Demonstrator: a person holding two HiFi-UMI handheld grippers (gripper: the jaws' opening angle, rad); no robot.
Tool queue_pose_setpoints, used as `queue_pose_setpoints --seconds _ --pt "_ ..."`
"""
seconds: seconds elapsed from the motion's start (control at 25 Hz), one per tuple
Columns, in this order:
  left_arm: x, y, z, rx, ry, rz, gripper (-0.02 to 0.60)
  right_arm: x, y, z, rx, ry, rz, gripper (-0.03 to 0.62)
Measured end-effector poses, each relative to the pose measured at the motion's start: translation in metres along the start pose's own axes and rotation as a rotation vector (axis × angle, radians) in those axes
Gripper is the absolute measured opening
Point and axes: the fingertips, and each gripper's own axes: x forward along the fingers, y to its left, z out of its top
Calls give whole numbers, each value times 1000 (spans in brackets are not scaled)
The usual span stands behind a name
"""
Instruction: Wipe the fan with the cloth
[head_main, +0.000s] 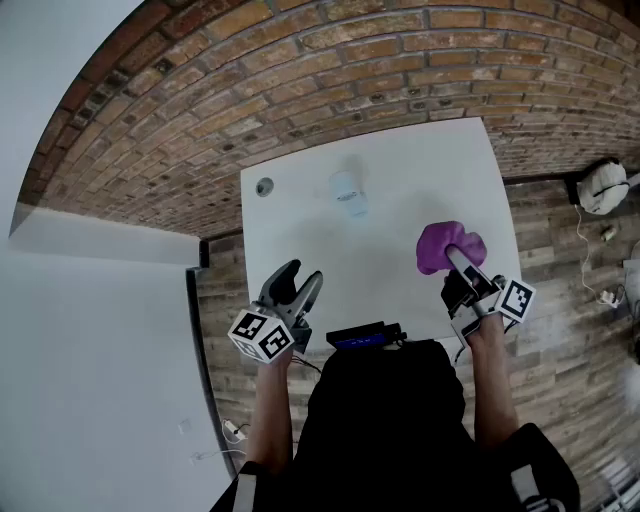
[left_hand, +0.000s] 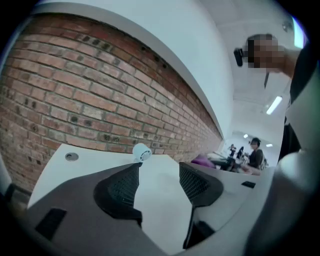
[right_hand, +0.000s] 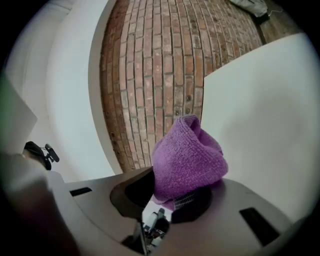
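A small white fan (head_main: 348, 192) stands on the white table (head_main: 400, 160) near its far edge, also seen as the fan (left_hand: 141, 152) past my left jaws. The purple cloth (head_main: 447, 245) hangs bunched at the table's right. My right gripper (head_main: 462, 268) is shut on it. In the right gripper view the cloth (right_hand: 187, 160) rises from between the jaws of my right gripper (right_hand: 172, 197). My left gripper (head_main: 303, 276) is over the table's near left part, well short of the fan. It stands open with nothing between the jaws of the left gripper (left_hand: 157, 172).
A round cable hole (head_main: 264, 186) sits in the table's far left corner. A black device (head_main: 365, 335) lies at the near edge by my body. Brick wall (head_main: 300, 70) runs behind the table. A white object (head_main: 603, 187) and cables lie on the wood floor at right.
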Motion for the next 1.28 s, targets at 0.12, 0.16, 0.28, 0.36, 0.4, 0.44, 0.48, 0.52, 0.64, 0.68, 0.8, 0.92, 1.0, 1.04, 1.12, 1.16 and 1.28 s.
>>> queue_pose_setpoints --seconds 0.12,0.16,0.28,0.36,0.4,0.44,0.48,0.52,0.64,0.68,0.8,0.92,1.0,1.04,1.12,1.16,1.28 --pt "47 38 -20 145 138 -30 284 -8 11 -6 -33 -45 -12 67" --pt "63 53 -27 185 178 -39 287 -12 13 -8 -40 -66 -23 68" --pt "115 92 -45 267 270 -87 287 -33 25 -16 -62 -161 -73 69" --pt "153 104 -54 314 293 -138 287 -53 38 -20 -98 -241 -110 69" --pt "171 107 -57 332 293 -165 287 -63 44 -24 -115 -279 -128 67" --pt "184 109 -58 344 285 -188 287 -71 49 -30 -126 -313 -144 67" --pt "193 111 -57 355 274 -210 287 -77 52 -37 -133 -339 -159 68" --pt "200 112 -56 367 263 -230 287 -83 54 -45 -141 -360 -174 67" --pt "214 102 -54 384 243 -300 198 -102 63 -56 -175 -415 -222 69" --pt "212 95 -57 387 246 -332 186 -108 68 -59 -187 -432 -236 67" --pt "181 75 -78 425 271 -431 183 -113 76 -66 -227 -443 -260 69" --pt "150 62 -93 439 269 -490 183 -88 76 -66 -282 -367 -273 69" --pt "136 58 -99 454 274 -488 184 -55 70 -70 -335 -254 -287 67" --pt "131 59 -98 465 269 -471 184 -34 65 -75 -374 -177 -293 68" --pt "124 60 -92 487 244 -424 184 9 51 -86 -472 4 -320 69" --pt "123 61 -89 501 240 -400 184 28 40 -91 -527 99 -346 69" --pt "124 61 -90 542 262 -350 179 86 22 -109 -712 362 -376 67"
